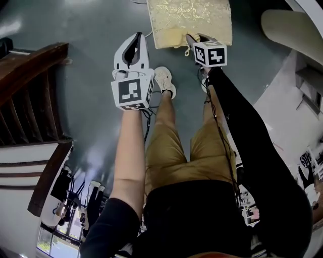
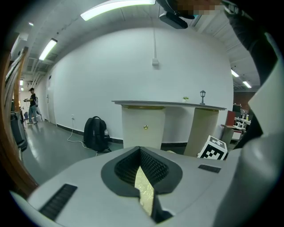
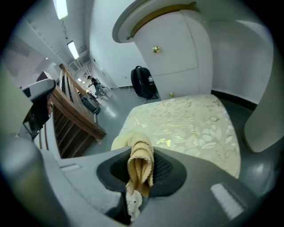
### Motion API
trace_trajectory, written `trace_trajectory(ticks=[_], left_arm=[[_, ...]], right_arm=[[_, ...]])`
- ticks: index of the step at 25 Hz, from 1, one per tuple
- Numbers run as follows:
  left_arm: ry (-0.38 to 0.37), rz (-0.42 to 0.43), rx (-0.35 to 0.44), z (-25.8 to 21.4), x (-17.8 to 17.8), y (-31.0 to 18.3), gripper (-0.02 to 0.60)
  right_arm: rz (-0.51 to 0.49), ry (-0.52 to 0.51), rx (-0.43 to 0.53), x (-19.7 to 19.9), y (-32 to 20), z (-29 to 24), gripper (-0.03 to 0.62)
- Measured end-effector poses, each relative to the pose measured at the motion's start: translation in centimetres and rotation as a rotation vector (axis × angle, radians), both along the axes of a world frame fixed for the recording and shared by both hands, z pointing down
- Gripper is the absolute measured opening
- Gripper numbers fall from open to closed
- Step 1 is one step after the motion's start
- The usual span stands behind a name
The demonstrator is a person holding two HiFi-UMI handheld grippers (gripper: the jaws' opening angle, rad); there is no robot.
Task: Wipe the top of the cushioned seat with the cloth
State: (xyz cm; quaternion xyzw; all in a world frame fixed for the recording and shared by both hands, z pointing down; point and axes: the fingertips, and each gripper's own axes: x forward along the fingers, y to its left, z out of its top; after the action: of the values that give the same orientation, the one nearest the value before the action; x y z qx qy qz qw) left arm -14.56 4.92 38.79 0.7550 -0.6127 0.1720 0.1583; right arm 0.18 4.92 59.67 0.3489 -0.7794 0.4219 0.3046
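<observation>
Head view looks steeply down over tan trousers and a pale shoe (image 1: pixel 164 80) onto a grey-green floor (image 1: pixel 96 30). At the top of that view stands the cushioned seat (image 1: pixel 197 15), its top covered in pale gold patterned fabric.

The right hand-held gripper (image 1: pixel 191 40) reaches to the seat's near edge, its marker cube just behind it. In the right gripper view its jaws are clamped on the cloth (image 3: pixel 140 166) — a yellow cloth, folded into a narrow upright bundle between the dark pads, with a looser part bulging out to the left over the seat's near corner. In the head view the cloth (image 1: pixel 174 38) shows as a smooth pale patch at that same corner. Whether it presses on the cushion cannot be told. Beyond the jaws the seat top (image 3: pixel 191 128) spreads out, bare of other things.

The left hand-held gripper (image 1: pixel 136 38) hangs over the floor, left of the seat and apart from it. In the left gripper view its tips (image 2: pixel 139 150) meet with nothing held — only a sliver of gold fabric shows through the slit behind them.

A dark wooden railing (image 1: pixel 30 65) runs along the left. Farther off, a black backpack (image 2: pixel 94 133) sits on the floor beside a white desk (image 2: pixel 168 104).
</observation>
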Motion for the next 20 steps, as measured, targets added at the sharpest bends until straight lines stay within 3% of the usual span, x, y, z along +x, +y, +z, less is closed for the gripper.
trace_trajectory(ticks=[8, 13, 16, 20], left_arm=[[-0.001, 0.014, 0.011, -0.5, 6.6, -2.1, 0.006], [-0.010, -0.005, 0.012, -0.5, 9.6, -2.4, 0.006], [-0.014, -0.018, 0.010, -0.3, 10.5, -2.5, 0.006], [-0.013, -0.009, 0.006, 0.3, 11.1, -2.4, 0.007]], right_arm=[[0.122, 0.128, 0.019, 15.3, -4.5, 0.1, 0.061], [0.153, 0.206, 0.013, 22.5, -5.7, 0.9, 0.061], [0.174, 0.253, 0.008, 25.4, -6.0, 1.4, 0.061], [0.168, 0.192, 0.051, 25.5, -6.0, 0.6, 0.061]])
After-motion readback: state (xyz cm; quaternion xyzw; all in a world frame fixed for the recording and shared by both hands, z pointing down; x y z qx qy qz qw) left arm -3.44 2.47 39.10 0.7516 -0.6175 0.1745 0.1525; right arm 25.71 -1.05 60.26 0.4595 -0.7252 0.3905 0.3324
